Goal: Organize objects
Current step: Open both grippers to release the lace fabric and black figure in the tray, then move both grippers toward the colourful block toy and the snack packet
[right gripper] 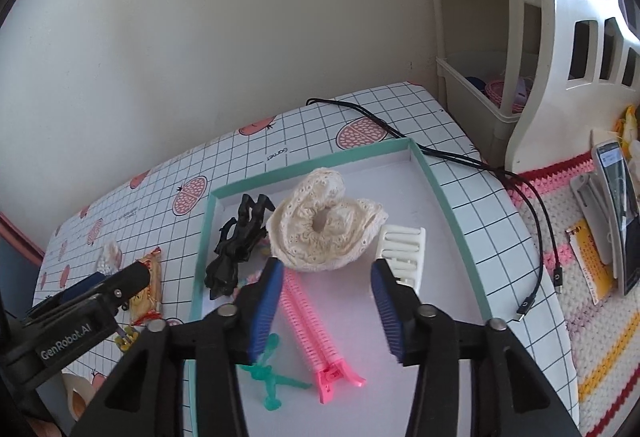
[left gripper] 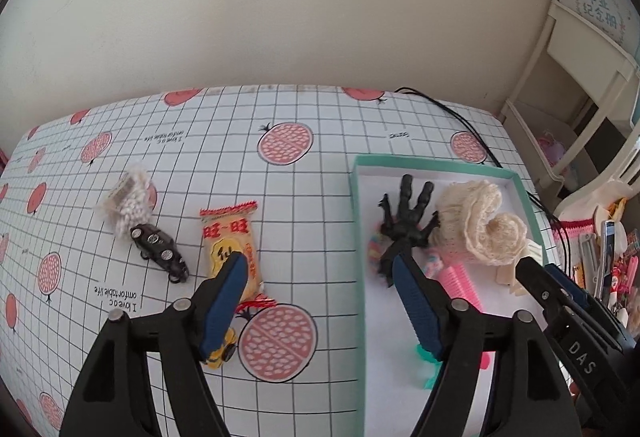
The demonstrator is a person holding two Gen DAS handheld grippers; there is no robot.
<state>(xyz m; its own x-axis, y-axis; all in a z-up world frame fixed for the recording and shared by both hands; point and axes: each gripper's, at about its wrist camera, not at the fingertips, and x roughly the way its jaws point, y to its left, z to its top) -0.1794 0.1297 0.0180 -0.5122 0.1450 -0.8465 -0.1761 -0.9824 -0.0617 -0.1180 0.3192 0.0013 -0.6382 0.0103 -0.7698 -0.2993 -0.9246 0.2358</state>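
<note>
1. The tray (right gripper: 452, 205), teal-rimmed, sits on the right of the desk (left gripper: 328, 141) and already holds the hair things: a black claw clip (right gripper: 236, 245), a cream scrunchie (right gripper: 320, 225), a white comb (right gripper: 404, 249), a pink clip (right gripper: 316, 333) and a small teal clip (right gripper: 268, 373).
2. A pastel, multicoloured item lies partly under the black claw clip; I cannot tell what it is.
3. Outside the tray, on the left of the desk, lie a snack packet (left gripper: 230, 245), a black toy car (left gripper: 160, 251), a fuzzy packet of white beads (left gripper: 130, 203) and a yellow toy (left gripper: 220, 351), mostly hidden under the left fingers.
4. The left gripper (left gripper: 320, 269) has its fingers spread wide and holds nothing; one finger hangs over the snack packet, the other over the tray's left part near the black claw clip.
5. The right gripper (right gripper: 326, 273) is also wide open and empty, poised over the tray, with the pink clip and scrunchie between its fingers.
6. By my reading, the hair accessories are sorted, so that group looks done.
7. The four loose items on the left seem to be what is left; whether they belong in the tray or elsewhere I cannot tell.
</note>
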